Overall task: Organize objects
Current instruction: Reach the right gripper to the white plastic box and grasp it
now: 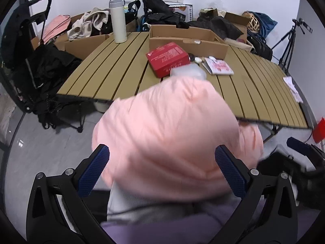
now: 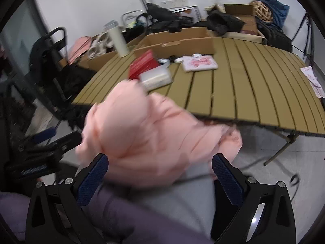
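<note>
A pink bag (image 1: 172,134) lies on the person's lap in front of the slatted table (image 1: 113,71); it also shows, blurred, in the right wrist view (image 2: 154,134). My left gripper (image 1: 161,170) is open, its jaws wide apart on either side of the bag. My right gripper (image 2: 160,174) is open too, its jaws astride the bag. On the table lie a red box (image 1: 168,58), a clear plastic box (image 1: 189,71), a pink-patterned booklet (image 1: 220,66) and an open cardboard tray (image 1: 189,38). A white bottle (image 1: 118,20) stands at the far left.
Cardboard boxes with clothes and black bags (image 1: 162,12) pile up behind the table. A black cart (image 1: 30,46) stands to the left, a tripod (image 1: 290,40) to the right. Papers (image 1: 292,87) lie at the table's right edge. The table's near edge is just beyond the bag.
</note>
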Motion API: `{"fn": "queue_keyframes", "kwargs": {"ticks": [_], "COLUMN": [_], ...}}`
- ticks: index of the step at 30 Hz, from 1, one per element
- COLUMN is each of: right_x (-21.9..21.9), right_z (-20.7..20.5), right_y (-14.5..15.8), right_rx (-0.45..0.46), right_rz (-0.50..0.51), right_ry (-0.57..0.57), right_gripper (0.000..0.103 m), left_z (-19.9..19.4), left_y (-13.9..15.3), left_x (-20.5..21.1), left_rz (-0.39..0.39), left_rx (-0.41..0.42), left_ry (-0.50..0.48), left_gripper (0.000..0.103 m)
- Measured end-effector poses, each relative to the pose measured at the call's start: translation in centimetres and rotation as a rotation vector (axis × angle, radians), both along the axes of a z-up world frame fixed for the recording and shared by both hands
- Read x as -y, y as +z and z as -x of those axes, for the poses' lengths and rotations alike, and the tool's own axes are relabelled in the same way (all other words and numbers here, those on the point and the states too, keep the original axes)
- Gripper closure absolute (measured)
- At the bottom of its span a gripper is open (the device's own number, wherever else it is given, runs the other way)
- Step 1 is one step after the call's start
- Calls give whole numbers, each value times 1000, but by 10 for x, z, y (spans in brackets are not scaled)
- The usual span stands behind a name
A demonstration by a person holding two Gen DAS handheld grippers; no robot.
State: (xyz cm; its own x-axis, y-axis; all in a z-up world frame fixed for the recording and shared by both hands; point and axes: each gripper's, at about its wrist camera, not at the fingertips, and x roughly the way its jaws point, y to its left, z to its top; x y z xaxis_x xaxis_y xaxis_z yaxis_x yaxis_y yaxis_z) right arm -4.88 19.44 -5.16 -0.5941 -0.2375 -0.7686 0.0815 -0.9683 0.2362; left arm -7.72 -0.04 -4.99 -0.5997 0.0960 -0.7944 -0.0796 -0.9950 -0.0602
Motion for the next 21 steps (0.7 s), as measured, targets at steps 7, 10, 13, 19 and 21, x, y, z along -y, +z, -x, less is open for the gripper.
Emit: {"fn": "queue_keyframes", "kwargs": {"ticks": [7, 10, 13, 19, 21], "right_x": [-1, 5, 9, 16, 13], "right_z": [133, 191, 228, 270, 273], "right_y": [-16, -26, -37, -75, -85], "right_rx": [-3, -13, -1, 100, 136], "right_rz": [-62, -9, 45, 174, 278], "right_ry": [33, 57, 70, 132, 153], "right_gripper": [17, 17, 18, 61, 67], "left_z": [121, 175, 207, 216, 216], "left_y": [14, -12, -43, -82, -83], "left_x": [12, 4, -13, -20, -21], "left_rz": [-70, -178, -175, -362, -366], "left_rx": [-97, -2, 94, 173, 173], "left_ry": [-6, -58, -92, -132, -124], "left_gripper": [5, 28, 42, 66, 66]}}
